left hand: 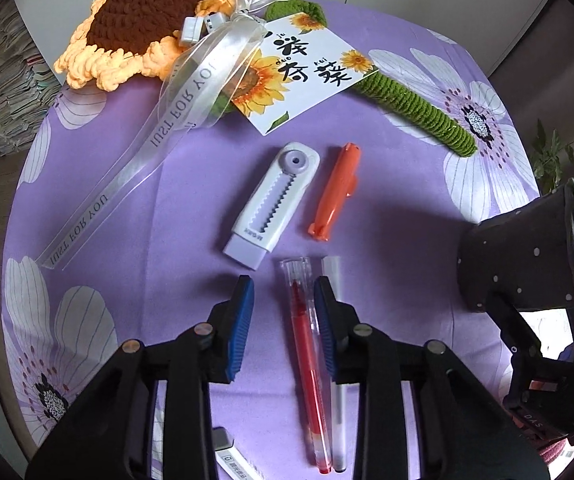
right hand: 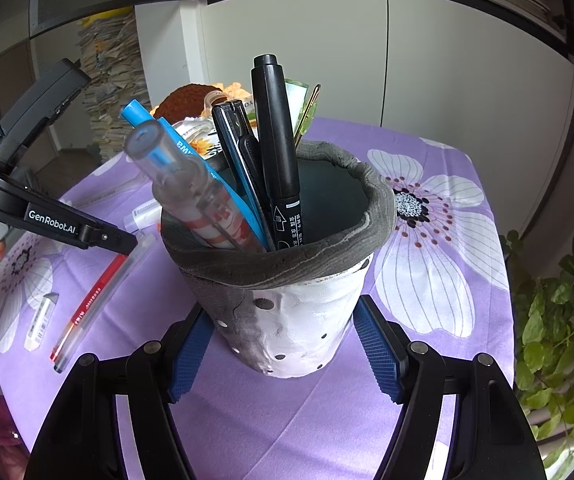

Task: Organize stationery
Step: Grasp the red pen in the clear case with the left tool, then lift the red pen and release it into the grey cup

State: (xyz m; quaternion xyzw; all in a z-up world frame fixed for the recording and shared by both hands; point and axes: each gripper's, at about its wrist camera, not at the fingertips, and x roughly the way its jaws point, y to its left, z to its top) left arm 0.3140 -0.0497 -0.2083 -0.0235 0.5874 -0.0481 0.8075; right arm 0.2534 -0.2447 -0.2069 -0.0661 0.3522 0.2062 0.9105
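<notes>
A red pen (left hand: 307, 344) lies on the purple cloth between the blue pads of my left gripper (left hand: 283, 286). It rests close to the right-hand pad and well clear of the other, so the jaws stand open around it. A clear white pen (left hand: 337, 396) lies beside it, partly under the right finger. My right gripper (right hand: 282, 310) is shut on the grey and white pen holder (right hand: 307, 320), one pad against each side. The holder carries a black marker (right hand: 279, 152), a blue pen (right hand: 191, 152) and several other pens.
A white retractable eraser (left hand: 273, 204) and an orange clip-like piece (left hand: 335, 196) lie just beyond the pens. A small eraser (right hand: 41, 320) lies near the table edge. A crochet sunflower (left hand: 143, 24), card (left hand: 303, 76) and ribbon (left hand: 127, 172) fill the far side. A plant (right hand: 559, 340) stands off the table's right.
</notes>
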